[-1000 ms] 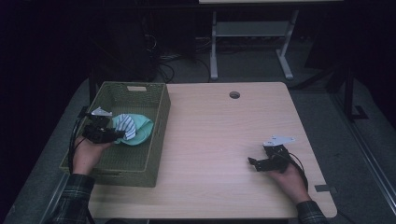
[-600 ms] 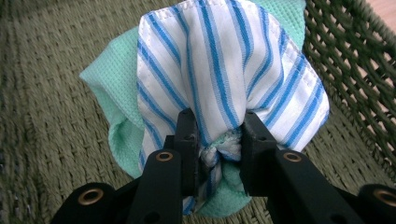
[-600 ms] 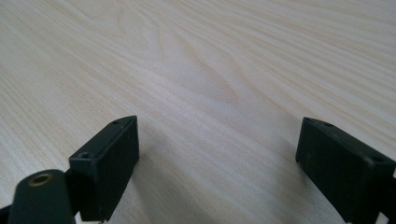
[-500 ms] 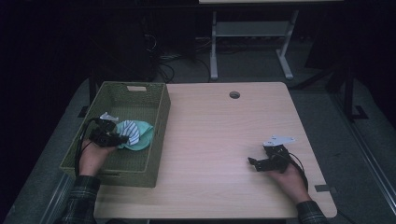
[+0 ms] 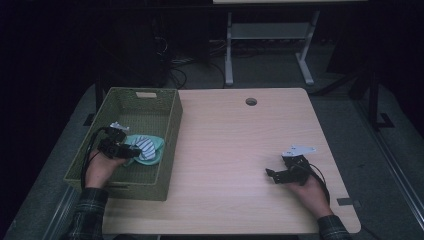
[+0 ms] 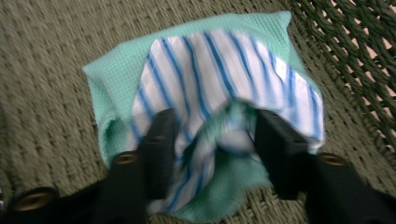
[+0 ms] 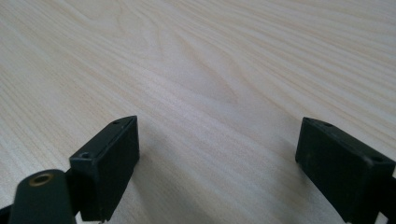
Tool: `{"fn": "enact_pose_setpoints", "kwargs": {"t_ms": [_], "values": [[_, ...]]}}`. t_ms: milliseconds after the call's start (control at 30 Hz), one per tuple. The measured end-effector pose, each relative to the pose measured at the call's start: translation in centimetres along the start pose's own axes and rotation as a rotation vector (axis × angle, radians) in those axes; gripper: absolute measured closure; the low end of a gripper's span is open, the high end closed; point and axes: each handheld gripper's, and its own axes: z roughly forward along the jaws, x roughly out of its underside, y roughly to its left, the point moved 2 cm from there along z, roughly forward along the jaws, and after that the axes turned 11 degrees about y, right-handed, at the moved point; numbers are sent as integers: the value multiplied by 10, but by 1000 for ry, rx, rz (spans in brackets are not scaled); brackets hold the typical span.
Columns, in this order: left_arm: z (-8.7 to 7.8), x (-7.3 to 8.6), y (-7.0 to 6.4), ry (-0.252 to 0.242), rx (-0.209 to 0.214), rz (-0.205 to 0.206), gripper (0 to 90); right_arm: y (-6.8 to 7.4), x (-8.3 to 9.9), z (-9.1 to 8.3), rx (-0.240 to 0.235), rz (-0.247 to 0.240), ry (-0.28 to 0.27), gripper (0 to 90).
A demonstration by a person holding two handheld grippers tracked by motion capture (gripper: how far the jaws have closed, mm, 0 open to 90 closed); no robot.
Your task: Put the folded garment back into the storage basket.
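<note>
High view: left gripper (image 5: 125, 148) inside green basket (image 5: 165, 150) at table's left, on cloth (image 5: 146, 149); right gripper (image 5: 278, 176) resting near right. Left gripper view: jaws spread, straddling bunched striped fold, not yet pinched; grasp step, closing needed next. Right gripper view: jaws spread, bare table (image 7: 196, 70).

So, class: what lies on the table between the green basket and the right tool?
Nothing: in the high view, bare wood of the table runs from the basket to the right tool.
</note>
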Motion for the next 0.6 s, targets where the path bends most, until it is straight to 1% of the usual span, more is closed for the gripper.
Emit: {"fn": "enact_pose_setpoints", "kwargs": {"t_ms": [33,200,267,333,400,433,467,533,600], "values": [[0,0,0,-1,-6,5,404,0,0,0,0,0,0,129],[0,0,-1,-5,-9,7,254,0,0,0,0,0,0,129],[-1,-1,-1,-12,-20,13,227,0,0,0,0,0,0,129],[0,-1,-1,-11,0,19,194,0,0,0,0,-1,0,129],[1,-1,-2,-8,-1,22,169,0,0,0,0,0,0,129],[1,-1,-3,-2,-2,33,160,0,0,0,0,-1,0,129],[1,-1,-3,2,6,35,146,0,0,0,0,0,0,129],[1,-2,-3,-4,14,34,142,0,0,0,0,0,1,129],[-2,-2,-1,-22,28,21,136,0,0,0,0,-1,1,129]]}}
